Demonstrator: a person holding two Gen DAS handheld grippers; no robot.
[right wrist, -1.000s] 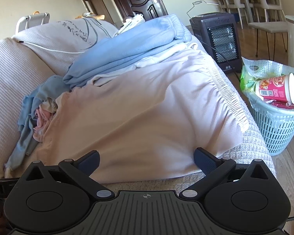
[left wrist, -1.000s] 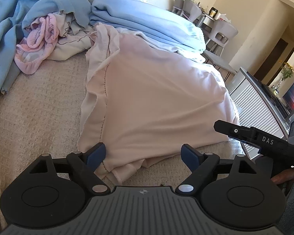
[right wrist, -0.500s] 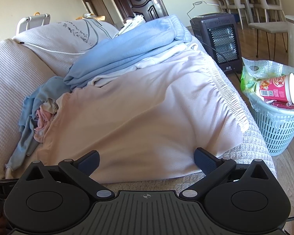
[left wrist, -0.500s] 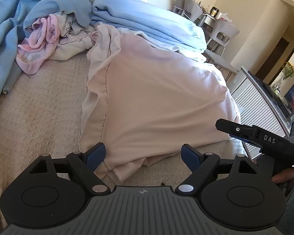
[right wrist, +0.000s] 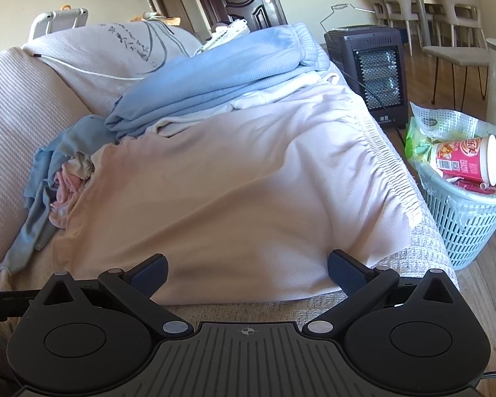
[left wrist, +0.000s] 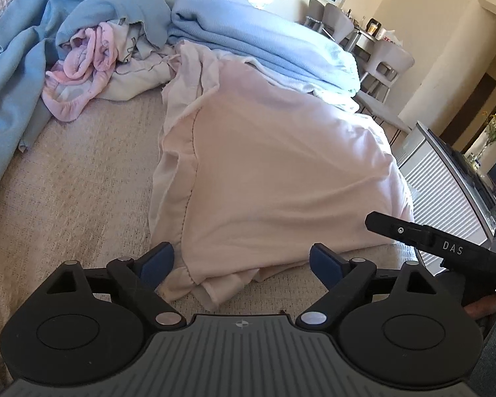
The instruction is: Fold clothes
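Your left gripper [left wrist: 241, 259] and right gripper [right wrist: 246, 269] both have jaws spread wide, holding nothing. The folded pale pink garment [left wrist: 281, 172] lies on the sofa [left wrist: 82, 182], just ahead.

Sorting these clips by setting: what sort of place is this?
Most likely a home living and dining room: clothes lie on a covered sofa, with dining chairs, a space heater and a waste basket nearby.

Left gripper [left wrist: 241, 261] and right gripper [right wrist: 247, 268] are showing black linkage arms, round black hubs, silver pivot screws, blue finger pads [left wrist: 157, 261] and ribbed grey bodies bearing a crosshair mark; one side is displaying white "DAS" lettering.
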